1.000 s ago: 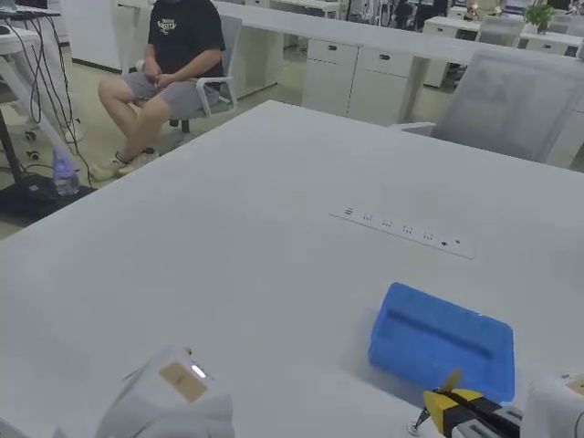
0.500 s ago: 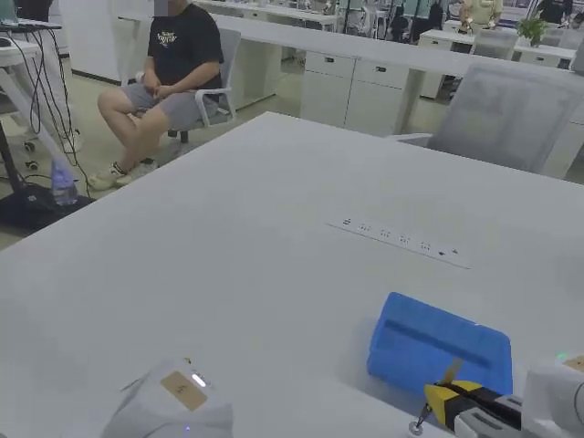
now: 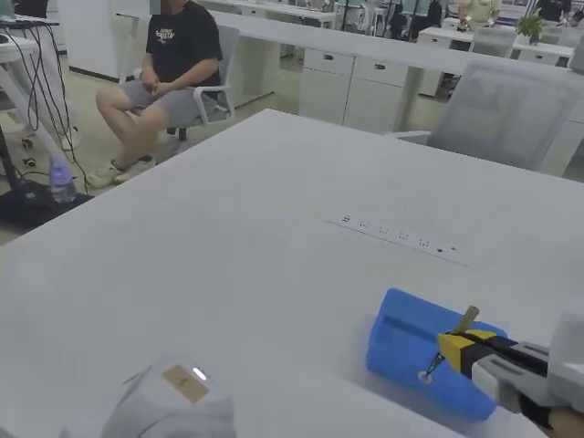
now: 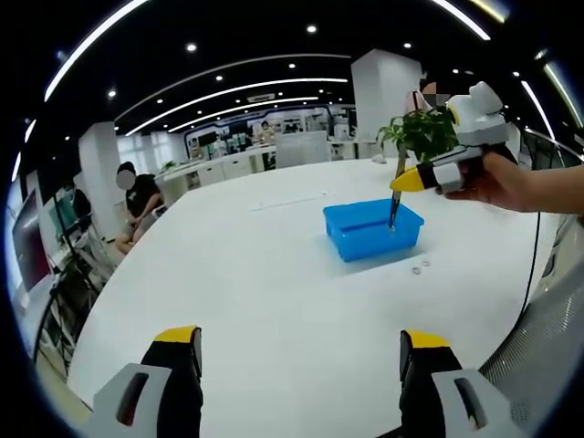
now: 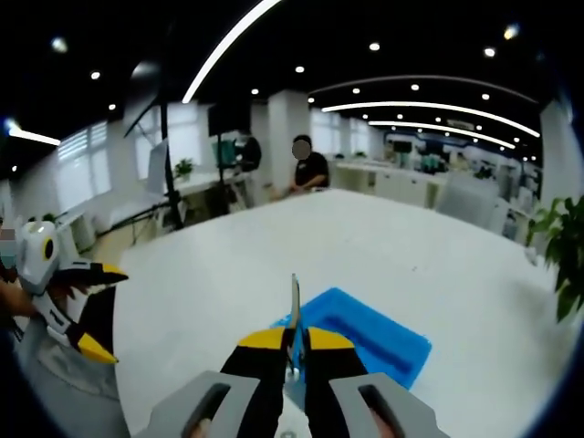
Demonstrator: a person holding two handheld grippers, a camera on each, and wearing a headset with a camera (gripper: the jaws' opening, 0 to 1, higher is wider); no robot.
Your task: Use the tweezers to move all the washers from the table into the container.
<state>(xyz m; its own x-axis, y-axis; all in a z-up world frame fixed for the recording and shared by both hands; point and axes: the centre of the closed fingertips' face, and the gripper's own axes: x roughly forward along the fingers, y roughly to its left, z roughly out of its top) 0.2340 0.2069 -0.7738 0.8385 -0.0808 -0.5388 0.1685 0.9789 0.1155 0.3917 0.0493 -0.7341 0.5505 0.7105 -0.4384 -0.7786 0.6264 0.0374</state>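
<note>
While ranging big to small: white table (image 3: 228, 255), broad, matte, flat. Blue container (image 3: 401, 338) toward person's right side of it, shallow, open-topped. Left gripper (image 4: 301, 339) low over bare table, well apart from container, jaws spread wide, nothing between them. Right gripper (image 3: 454, 347) above container, clenched on tweezers (image 3: 466, 320), gripped partway up, short stub showing above jaws, tips pointing down over container's inside. Anything pinched at tips: too small to tell. Two washers (image 4: 417, 269) picked out in left gripper view, flat on table just beside container's near wall, not touching it. Judged light, thin, hard rings, apt to skate or flick off on slick surface. Best taken across rim, one tine through hole, other outside, gentle squeeze. Tweezers springy, so even clamp pressure wanted.
</note>
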